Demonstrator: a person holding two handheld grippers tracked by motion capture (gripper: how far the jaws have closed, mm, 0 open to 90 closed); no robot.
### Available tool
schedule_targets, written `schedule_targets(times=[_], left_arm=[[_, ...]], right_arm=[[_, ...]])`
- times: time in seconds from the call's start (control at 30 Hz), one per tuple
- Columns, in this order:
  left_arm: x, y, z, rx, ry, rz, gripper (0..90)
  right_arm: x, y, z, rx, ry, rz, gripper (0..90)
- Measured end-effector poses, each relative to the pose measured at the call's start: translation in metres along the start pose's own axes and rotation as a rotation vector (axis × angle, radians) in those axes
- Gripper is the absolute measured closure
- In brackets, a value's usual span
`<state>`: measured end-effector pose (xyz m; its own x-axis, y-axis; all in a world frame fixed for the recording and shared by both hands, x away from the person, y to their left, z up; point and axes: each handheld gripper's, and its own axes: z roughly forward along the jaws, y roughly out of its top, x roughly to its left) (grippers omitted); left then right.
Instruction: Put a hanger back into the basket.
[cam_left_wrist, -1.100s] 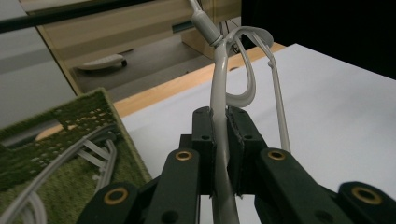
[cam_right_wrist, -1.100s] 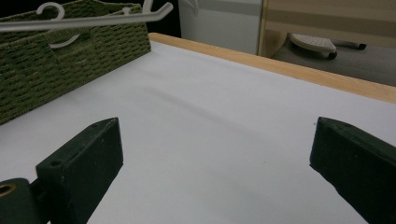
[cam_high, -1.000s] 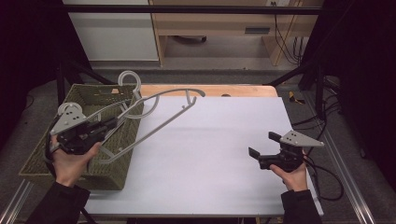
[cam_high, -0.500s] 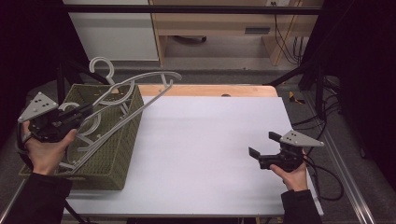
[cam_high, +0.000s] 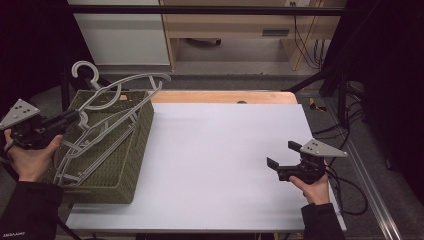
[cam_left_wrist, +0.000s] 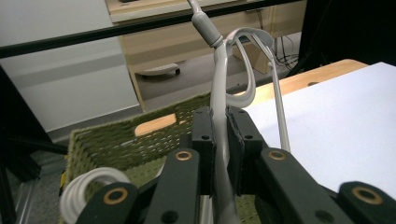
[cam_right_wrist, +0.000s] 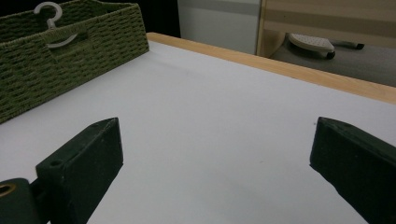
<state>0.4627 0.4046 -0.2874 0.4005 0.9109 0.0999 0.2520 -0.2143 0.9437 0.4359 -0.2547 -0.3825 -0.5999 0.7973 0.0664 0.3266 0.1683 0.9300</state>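
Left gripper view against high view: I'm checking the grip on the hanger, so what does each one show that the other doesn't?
The left gripper view alone shows the contact: the left gripper has its jaws pressed on the grey hanger just below its neck. The high view alone shows the right gripper open above the white table, and more hangers lying in the basket. Both share the green woven basket and the held hanger raised above it.

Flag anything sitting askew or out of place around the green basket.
The grey hanger clamped in the left gripper stands tilted, its hook and one arm poking up past the green basket rim. More hangers lie crisscrossed inside. Nothing is spilled on the table.
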Motion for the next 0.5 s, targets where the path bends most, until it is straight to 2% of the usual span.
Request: schedule_targets(times=[0.37, 0.5], left_arm=[[0.03, -0.023, 0.001, 0.047, 0.023, -0.006, 82.0], [0.041, -0.031, -0.001, 0.045, 0.035, -0.032, 82.0]], right_arm=[[-0.001, -0.001, 0.001, -0.002, -0.005, 0.008, 2.8], [-0.002, -0.001, 0.001, 0.002, -0.002, 0.003, 2.8]])
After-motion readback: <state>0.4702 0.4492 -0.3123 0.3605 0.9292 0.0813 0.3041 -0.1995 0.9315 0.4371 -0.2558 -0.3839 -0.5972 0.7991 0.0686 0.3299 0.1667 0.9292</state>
